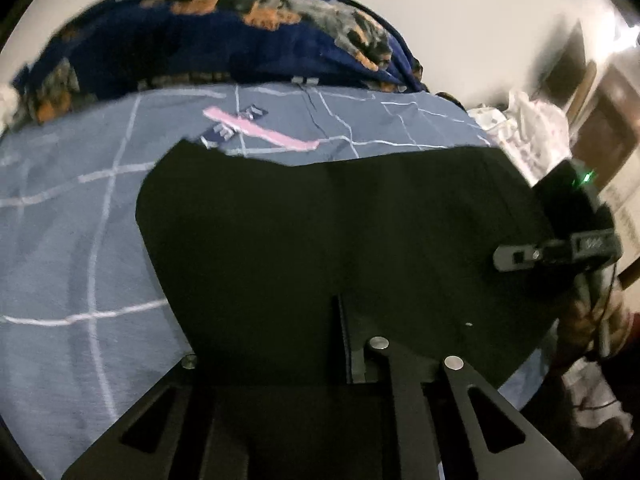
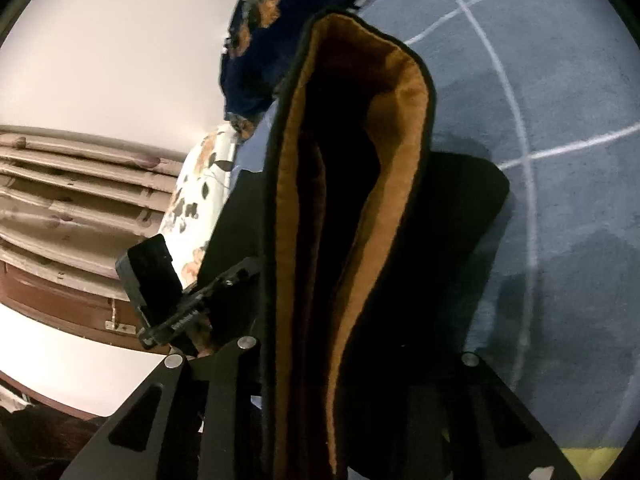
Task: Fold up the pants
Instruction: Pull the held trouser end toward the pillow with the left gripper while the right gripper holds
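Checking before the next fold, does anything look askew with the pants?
Yes. The black pants gape open at the right gripper, baring the orange lining, layers not flat. Elsewhere, nothing stands out.

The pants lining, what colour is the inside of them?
Orange-brown inside the black pants, best seen in the right wrist view.

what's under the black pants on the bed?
Around the black pants only the blue grid-lined bedsheet shows, so they seem to lie straight on it. Whatever is beneath the cloth itself is covered. The right wrist view shows their brown lining, nothing below.
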A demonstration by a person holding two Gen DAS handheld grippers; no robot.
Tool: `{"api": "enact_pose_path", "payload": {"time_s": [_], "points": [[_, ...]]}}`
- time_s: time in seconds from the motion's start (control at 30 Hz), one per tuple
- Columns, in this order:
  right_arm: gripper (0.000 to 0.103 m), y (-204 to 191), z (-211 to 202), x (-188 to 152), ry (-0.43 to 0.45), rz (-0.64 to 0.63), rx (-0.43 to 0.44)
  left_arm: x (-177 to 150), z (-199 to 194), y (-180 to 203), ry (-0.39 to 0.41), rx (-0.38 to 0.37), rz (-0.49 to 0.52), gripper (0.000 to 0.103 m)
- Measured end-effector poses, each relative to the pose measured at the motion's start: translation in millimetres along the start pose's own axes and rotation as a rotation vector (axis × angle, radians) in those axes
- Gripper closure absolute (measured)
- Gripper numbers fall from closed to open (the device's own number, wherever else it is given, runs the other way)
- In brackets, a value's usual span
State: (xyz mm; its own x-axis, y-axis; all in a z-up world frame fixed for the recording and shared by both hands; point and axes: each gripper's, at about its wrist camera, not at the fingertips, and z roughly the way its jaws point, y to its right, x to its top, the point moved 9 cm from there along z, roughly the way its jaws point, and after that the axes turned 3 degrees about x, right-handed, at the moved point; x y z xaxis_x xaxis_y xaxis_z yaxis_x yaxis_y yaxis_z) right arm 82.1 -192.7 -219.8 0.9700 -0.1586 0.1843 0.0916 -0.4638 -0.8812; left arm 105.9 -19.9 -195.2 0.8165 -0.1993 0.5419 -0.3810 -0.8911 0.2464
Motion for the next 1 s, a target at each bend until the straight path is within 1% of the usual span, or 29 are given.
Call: {"api": "enact_pose_path", "payload": {"time_s": [0.07,0.2,0.4,0.57,0.73,1.0], "points": [[0.076,-8.6,2.8,2.6,0.006,-0.023,0.001,7.1,-10.5,-3.0,0.026,0.028,0.012,0.089],[0.076,-17.6,11.8,11.0,0.013,-0.034,0.018,20.9,-28.8,-21.7,0.068,0.073,0.002,0.089],[0.076,-23.0,29.2,28.5,0.018,-0.050,0.043,32.6,-40.0,-47.0,0.101,0.165,0.007,0.089],[0.076,-31.5,46.2,47.3,0.016,-0.059,0.045,41.6,-42.4,-63.8,0.118,0.200,-0.011,0.089],[0.076,-39.3,51.4,57.4,0.008,-0.082,0.038,53.0,-43.7,-79.3,0.136,0.236,-0.016,0.089],[0.076,-53.1,75.2,98.4,0.009,-0.134,0.031,84.2,-43.0,-111.3,0.184,0.288,-0.039,0.089]]}}
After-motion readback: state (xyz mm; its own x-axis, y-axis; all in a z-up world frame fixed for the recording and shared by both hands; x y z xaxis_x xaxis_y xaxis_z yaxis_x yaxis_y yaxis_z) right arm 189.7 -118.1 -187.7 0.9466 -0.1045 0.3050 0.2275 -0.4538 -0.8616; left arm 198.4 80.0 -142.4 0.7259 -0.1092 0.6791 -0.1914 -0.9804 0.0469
